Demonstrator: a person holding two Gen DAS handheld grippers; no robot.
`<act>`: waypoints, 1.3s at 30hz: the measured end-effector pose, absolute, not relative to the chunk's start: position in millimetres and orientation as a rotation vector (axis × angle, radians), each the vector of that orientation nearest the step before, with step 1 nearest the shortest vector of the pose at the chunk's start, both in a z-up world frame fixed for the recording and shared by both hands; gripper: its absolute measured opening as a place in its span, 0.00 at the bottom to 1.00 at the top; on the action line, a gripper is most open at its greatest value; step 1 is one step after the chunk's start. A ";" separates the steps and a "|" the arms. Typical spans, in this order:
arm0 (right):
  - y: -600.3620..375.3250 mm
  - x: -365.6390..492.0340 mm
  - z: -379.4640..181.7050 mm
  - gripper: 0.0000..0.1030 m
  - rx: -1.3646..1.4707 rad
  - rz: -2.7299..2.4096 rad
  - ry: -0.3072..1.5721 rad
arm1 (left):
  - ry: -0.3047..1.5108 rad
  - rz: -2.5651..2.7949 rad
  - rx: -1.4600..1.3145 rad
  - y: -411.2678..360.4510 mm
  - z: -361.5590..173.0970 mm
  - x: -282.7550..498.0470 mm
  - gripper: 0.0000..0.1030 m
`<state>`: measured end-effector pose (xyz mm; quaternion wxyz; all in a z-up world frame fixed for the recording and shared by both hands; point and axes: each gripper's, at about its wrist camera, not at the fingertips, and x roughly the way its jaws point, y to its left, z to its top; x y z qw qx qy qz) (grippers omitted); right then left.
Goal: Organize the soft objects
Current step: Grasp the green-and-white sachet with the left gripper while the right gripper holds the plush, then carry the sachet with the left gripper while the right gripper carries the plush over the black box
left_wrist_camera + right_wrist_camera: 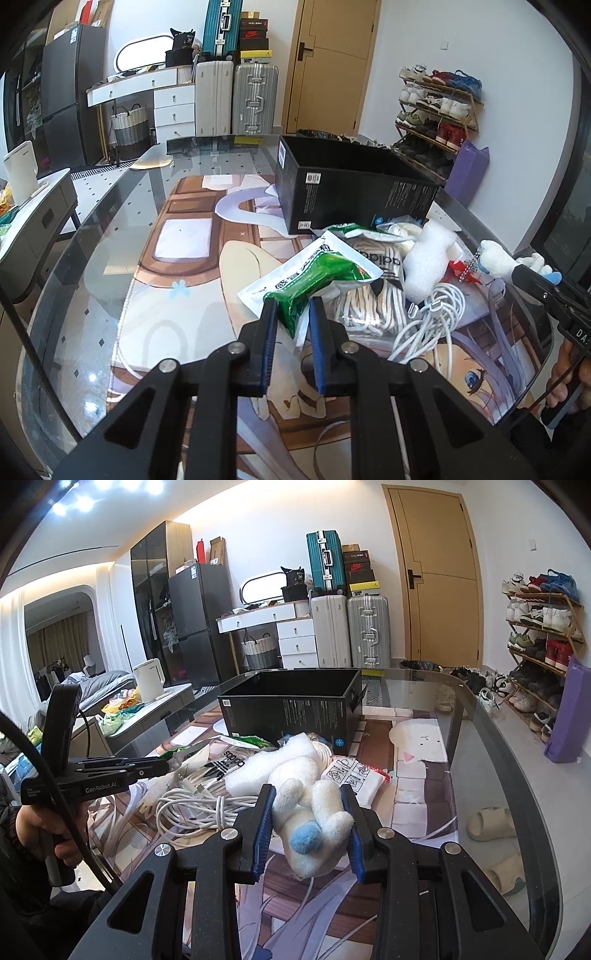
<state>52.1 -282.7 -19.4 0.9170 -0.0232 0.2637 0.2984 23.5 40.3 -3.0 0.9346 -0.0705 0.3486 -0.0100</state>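
Up close in the left wrist view, the left gripper [292, 308] has its blue-padded jaws pinching the near end of a green and white packet [314, 282], which slants away from the tips over the printed mat [192, 236]. Beyond the jaws and to their right lie a white cable coil [436, 317], a white foam piece [428, 258] and an open black box [354, 192] farther back.

Next, in the right wrist view, the right gripper [308, 794] is clamped on a white plush toy [314, 812]; its blue tail sits between the pads, close to the camera. Left of the jaws lies the cable coil [199, 805], and straight ahead stands the black box [291, 709].
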 end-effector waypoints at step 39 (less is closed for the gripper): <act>-240.5 93.1 50.6 0.34 -0.091 0.648 0.427 | 0.545 -0.087 -0.147 26.9 62.5 57.1 0.14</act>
